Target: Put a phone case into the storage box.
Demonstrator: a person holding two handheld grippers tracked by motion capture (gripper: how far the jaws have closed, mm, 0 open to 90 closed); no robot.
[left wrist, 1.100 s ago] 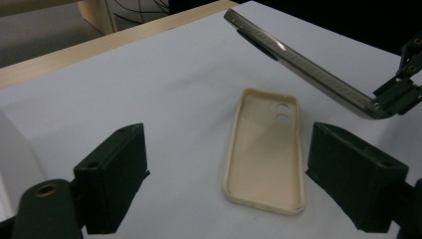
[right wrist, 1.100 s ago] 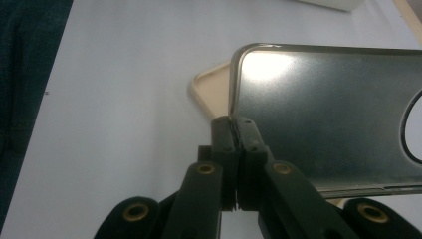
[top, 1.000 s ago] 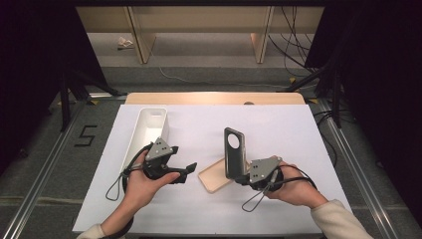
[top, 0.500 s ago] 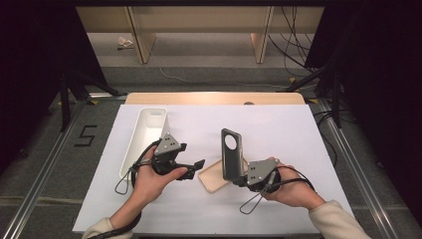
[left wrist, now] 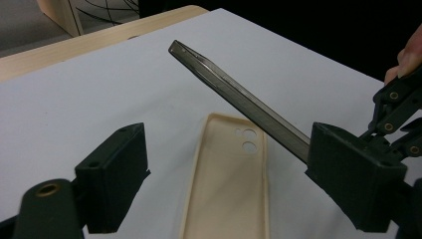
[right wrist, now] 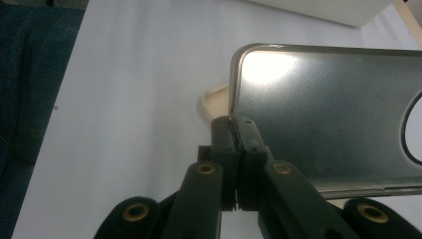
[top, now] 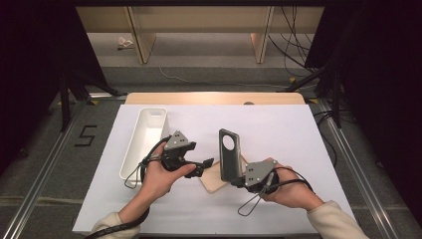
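White table point(top: 298, 149), floor mark "5" point(top: 86, 135), right claw point(top: 238, 180) clamped on dark phone case point(top: 229, 154), left claw point(top: 205, 165) apart.

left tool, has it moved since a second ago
Yes. In the high view the left tool has slid right, away from the white tray and closer to the beige phone case, jaws open.

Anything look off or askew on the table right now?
Nothing damaged or spilled. The dark grey phone case stands on end, pinched at its lower edge by the right gripper, over the flat beige phone case.
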